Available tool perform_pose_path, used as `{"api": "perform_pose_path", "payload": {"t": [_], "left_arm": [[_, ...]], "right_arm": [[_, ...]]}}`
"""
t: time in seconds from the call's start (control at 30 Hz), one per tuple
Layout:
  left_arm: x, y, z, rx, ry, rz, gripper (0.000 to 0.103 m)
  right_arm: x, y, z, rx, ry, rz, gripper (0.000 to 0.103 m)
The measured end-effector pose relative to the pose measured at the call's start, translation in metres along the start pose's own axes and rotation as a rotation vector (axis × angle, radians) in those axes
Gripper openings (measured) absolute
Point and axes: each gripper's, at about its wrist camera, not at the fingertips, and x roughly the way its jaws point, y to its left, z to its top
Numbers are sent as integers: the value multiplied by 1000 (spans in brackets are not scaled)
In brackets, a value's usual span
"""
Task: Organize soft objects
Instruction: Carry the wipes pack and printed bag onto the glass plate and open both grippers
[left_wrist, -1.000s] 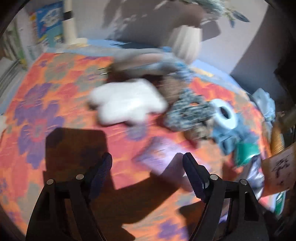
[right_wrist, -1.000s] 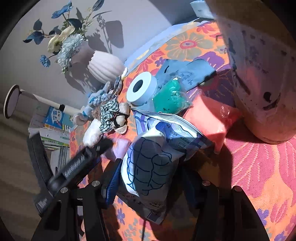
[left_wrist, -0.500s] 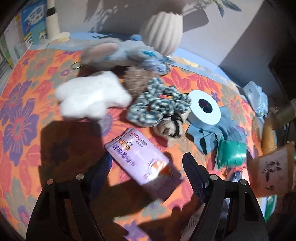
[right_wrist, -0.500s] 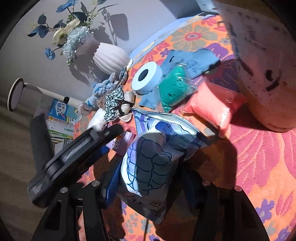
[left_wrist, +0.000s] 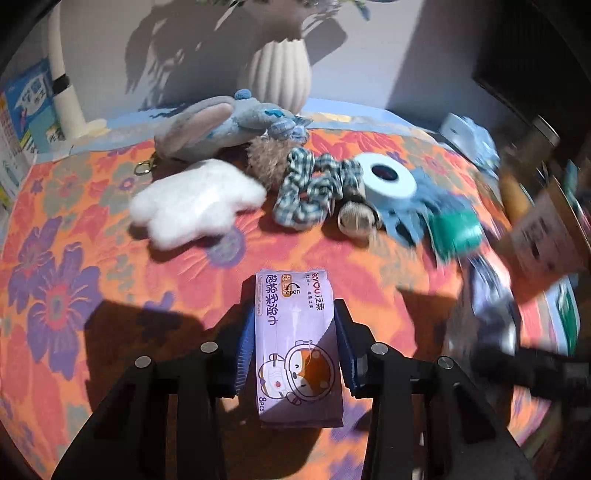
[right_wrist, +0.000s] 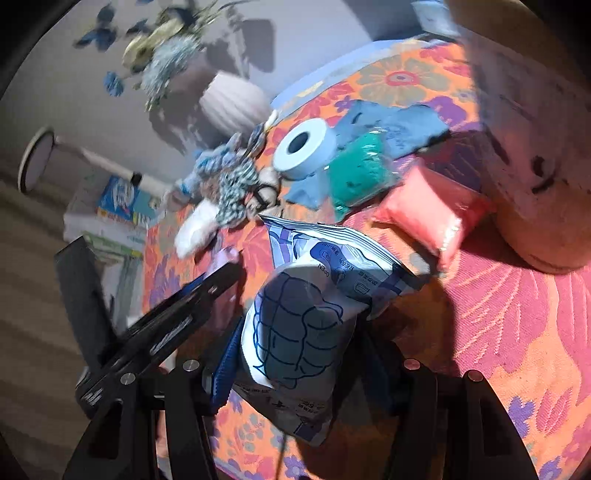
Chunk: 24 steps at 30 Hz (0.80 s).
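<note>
A purple tissue pack with a cartoon astronaut lies lengthwise between the fingers of my left gripper. The jaws are closing and their blue pads press its two long sides. It rests low over the orange flowered cloth. My right gripper is shut on a blue-and-white pack with a drawn fist. Behind lie a white plush, a grey-blue plush, a checked scrunchie, a pale blue tape roll and a green packet.
A ribbed white vase stands at the back by the wall. A pink packet lies beside a large pale tub on the right. Books stand at the far left. The left gripper's black body is close on the right gripper's left.
My left gripper swung over the purple tissue pack and closed on it; earlier its jaws stood wide with the pack loose on the cloth. The right gripper kept its pack and rolled slightly.
</note>
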Motion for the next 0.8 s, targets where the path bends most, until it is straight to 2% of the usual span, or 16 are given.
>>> {"api": "perform_pose_path", "payload": {"t": [0.17, 0.27, 0.3, 0.4, 0.6, 0.8], "left_arm": [[-4, 1, -19, 86, 9, -24, 38], [-2, 6, -26, 68, 4, -35, 40], [-3, 8, -27, 61, -3, -41, 45], [-7, 12, -33, 54, -16, -40, 48], [-10, 16, -43, 32, -66, -51, 51], [-9, 9, -44, 58, -71, -6, 50]], "right_arm": [[6, 41, -7, -239, 23, -138, 59], [11, 57, -14, -334, -4, -172, 63], [11, 58, -16, -350, -21, -164, 68], [14, 50, -21, -337, -25, -145, 81], [25, 35, -31, -199, 15, -57, 82], [36, 50, -25, -196, -24, -203, 82]]}}
